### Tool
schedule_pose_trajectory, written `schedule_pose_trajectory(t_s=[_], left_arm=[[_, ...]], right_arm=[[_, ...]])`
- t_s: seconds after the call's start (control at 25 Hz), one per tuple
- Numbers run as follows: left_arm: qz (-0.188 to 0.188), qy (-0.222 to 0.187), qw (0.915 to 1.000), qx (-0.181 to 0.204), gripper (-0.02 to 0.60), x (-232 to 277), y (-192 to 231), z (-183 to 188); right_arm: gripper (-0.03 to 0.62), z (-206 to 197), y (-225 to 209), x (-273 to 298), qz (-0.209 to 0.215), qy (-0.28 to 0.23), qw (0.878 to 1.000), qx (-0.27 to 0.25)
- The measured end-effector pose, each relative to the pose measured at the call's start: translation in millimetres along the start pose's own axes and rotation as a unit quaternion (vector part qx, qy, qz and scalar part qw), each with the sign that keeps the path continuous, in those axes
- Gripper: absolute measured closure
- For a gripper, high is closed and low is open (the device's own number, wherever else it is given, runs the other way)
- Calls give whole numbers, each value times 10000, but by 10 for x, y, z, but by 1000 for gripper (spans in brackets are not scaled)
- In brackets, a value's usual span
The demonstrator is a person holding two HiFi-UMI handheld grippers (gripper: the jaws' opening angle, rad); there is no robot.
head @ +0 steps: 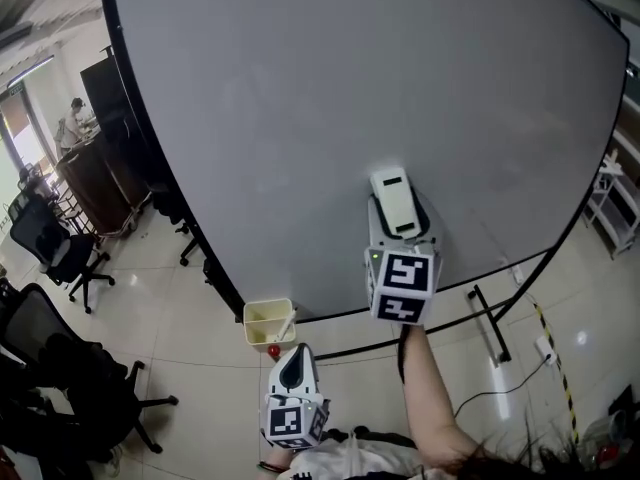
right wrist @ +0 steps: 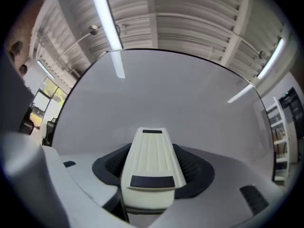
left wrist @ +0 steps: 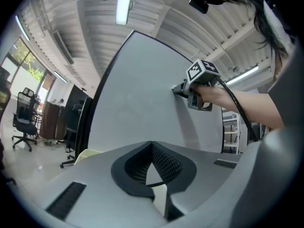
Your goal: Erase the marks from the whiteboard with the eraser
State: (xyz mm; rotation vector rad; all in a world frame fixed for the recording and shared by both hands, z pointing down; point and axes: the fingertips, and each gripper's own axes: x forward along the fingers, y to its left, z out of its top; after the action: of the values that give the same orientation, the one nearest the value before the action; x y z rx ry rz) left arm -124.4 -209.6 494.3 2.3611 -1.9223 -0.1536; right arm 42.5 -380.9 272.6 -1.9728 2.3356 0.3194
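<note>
One eraser [head: 392,200], likely light and stiff with a soft wiping face, is pinched across its narrow sides by the right gripper [head: 399,223] and lies against the lower whiteboard [head: 300,108]. That hold looks steady for rubbing. The left gripper [head: 293,370] hangs low, jaws pressed together on nothing. Only the head view shows a small box [head: 255,333] below the board's edge; the right gripper view shows bare board, with no marks visible.

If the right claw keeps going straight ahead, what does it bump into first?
The whiteboard. The right claw holds the eraser out front, so the eraser meets it first. It looks pressed against the board, though I can't be sure they touch.
</note>
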Motion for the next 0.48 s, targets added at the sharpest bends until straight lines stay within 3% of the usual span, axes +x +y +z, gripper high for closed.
schedule_pose_trajectory(t_s=[0.12, 0.2, 0.24, 0.36, 0.48], left_arm=[[-82, -48, 9999, 108, 578, 34, -34, 29], [-170, -113, 9996, 184, 578, 22, -69, 79], [-208, -149, 9994, 221, 578, 3, -92, 109], [-138, -161, 9995, 217, 578, -65, -64, 139], [-58, -31, 9998, 193, 578, -101, 93, 37]], right_arm=[[316, 23, 1053, -57, 911, 94, 9922, -842], [316, -100, 1478, -76, 1158, 169, 9823, -1464], [316, -150, 1477, -70, 1107, 161, 9800, -1644], [316, -56, 715, -12, 460, 66, 9885, -1440], [313, 54, -411, 64, -109, 2, 9998, -188]])
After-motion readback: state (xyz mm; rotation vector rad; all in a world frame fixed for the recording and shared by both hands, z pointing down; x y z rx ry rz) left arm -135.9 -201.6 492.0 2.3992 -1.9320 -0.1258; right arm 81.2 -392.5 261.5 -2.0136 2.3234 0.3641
